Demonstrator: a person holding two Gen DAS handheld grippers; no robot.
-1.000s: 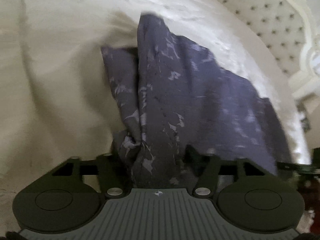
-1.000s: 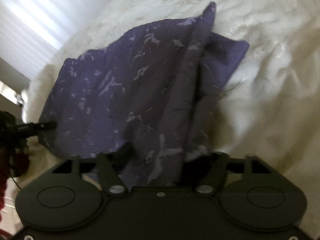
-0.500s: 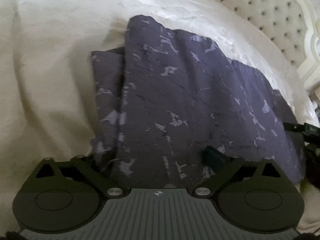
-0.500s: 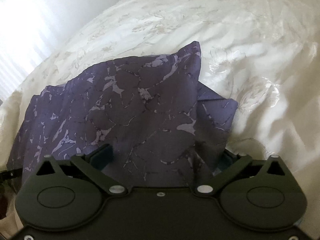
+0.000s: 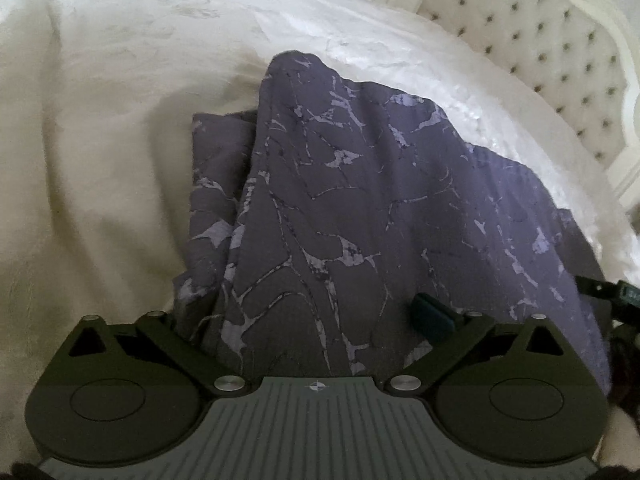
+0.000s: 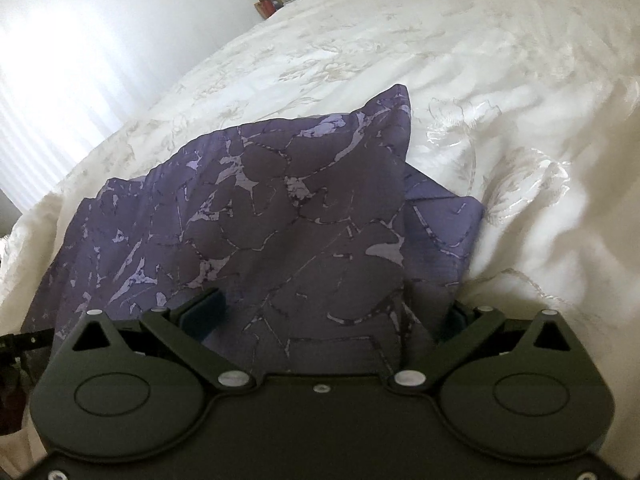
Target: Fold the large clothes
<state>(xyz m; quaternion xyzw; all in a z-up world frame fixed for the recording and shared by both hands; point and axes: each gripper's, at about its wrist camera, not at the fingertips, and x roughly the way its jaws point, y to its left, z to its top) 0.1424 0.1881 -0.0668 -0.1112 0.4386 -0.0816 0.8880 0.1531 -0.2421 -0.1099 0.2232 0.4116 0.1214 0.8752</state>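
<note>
Purple patterned cloth (image 5: pixel 360 216) is seen in the left wrist view spread over the cream bedspread (image 5: pixel 100 160), reaching toward the side of the bed by the tufted headboard (image 5: pixel 540 52). A second ago its near edge was bunched and pinched in the left gripper (image 5: pixel 316 320); now the fabric lies flatter and the jaws stand wide, closing slightly, with cloth between them but not pressed by the pads. This is judged to mean a fold has been laid down and released. No readable writing is found, only a small round mark on the gripper body.

In the right wrist view the cloth (image 6: pixel 260 220) is seen settled on the bedspread (image 6: pixel 500 100), a lower layer showing at its right edge. The right gripper (image 6: pixel 332 312), earlier clamped on a gathered ridge, is now held fully wide, fabric lying loose between its fingers. Nothing legible is visible.
</note>
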